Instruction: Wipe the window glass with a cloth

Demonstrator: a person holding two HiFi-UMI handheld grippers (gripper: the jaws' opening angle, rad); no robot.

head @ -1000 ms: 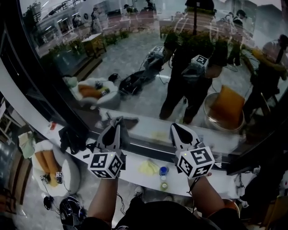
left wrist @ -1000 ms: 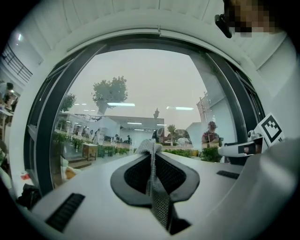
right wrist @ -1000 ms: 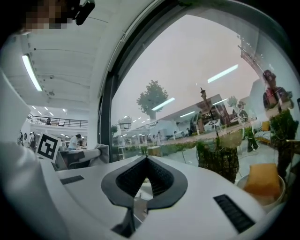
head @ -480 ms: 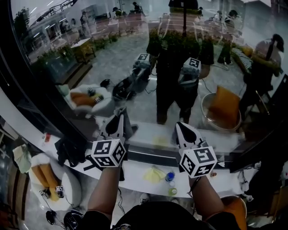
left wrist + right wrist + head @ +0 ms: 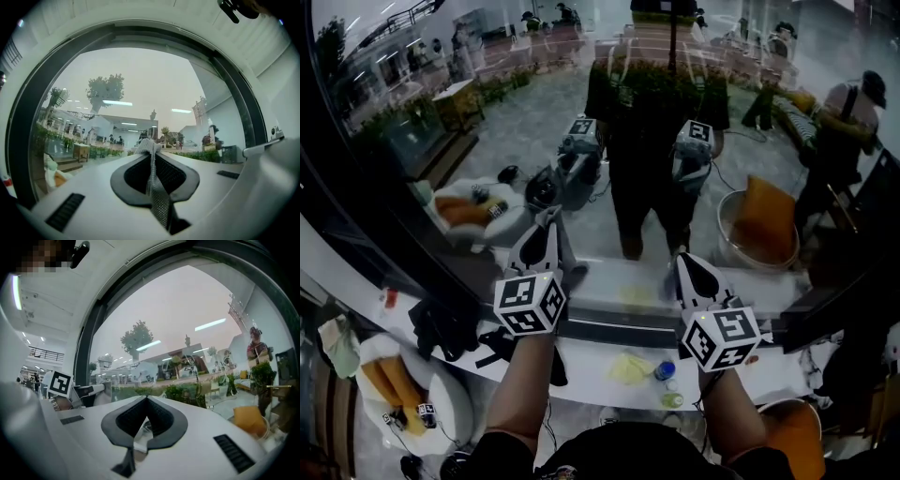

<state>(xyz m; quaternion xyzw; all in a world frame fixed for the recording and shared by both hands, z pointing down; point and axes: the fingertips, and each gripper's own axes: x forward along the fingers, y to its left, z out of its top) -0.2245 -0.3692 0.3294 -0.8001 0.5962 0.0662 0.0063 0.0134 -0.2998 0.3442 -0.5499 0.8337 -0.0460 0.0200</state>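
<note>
The window glass (image 5: pixel 534 103) fills the upper head view and mirrors the person and both grippers. My left gripper (image 5: pixel 549 221) points at the pane with its tip close to or on the glass. It is shut on a grey mesh cloth (image 5: pixel 156 194), which runs up between the jaws and bunches at the tip (image 5: pixel 148 146). My right gripper (image 5: pixel 688 266) is lower and to the right. Its jaws meet at the tip with nothing gripped (image 5: pixel 146 399). Both gripper views look straight at the glass (image 5: pixel 187 310).
A black window frame (image 5: pixel 366 225) curves down the left. Below the grippers runs a white sill (image 5: pixel 600 361) carrying a yellow cloth (image 5: pixel 630 367), a small blue-capped bottle (image 5: pixel 666 371) and a dark bundle (image 5: pixel 441 323).
My left gripper has moved up the glass with the cloth. The right gripper has stayed almost in place. The head view has shifted slightly.
</note>
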